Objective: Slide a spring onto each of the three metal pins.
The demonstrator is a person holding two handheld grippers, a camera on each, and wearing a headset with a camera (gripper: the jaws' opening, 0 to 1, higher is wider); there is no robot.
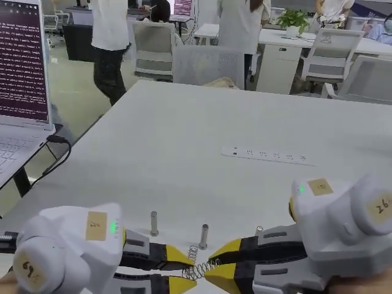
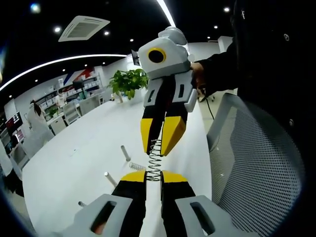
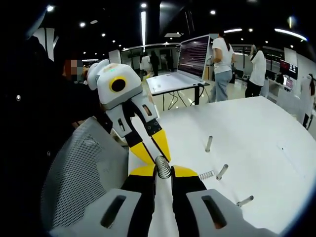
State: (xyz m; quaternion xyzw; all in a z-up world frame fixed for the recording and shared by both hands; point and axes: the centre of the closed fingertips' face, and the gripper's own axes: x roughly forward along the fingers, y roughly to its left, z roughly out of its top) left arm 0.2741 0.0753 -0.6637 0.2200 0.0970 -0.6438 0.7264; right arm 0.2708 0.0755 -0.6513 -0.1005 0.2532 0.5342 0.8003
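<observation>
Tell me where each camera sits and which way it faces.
Head view: on the headset, looking forward and down across the table at the left gripper and right gripper, which meet at a spring.
Left gripper view: on the left gripper, looking along its jaws at the right gripper; the person's dark sleeve shows.
Right gripper view: on the right gripper, facing the left gripper and the person's dark clothes.
Shared: the gripper views face each other across the spring.

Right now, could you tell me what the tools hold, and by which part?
One spring, held between them: left tool grips one end, right tool the other.
</observation>
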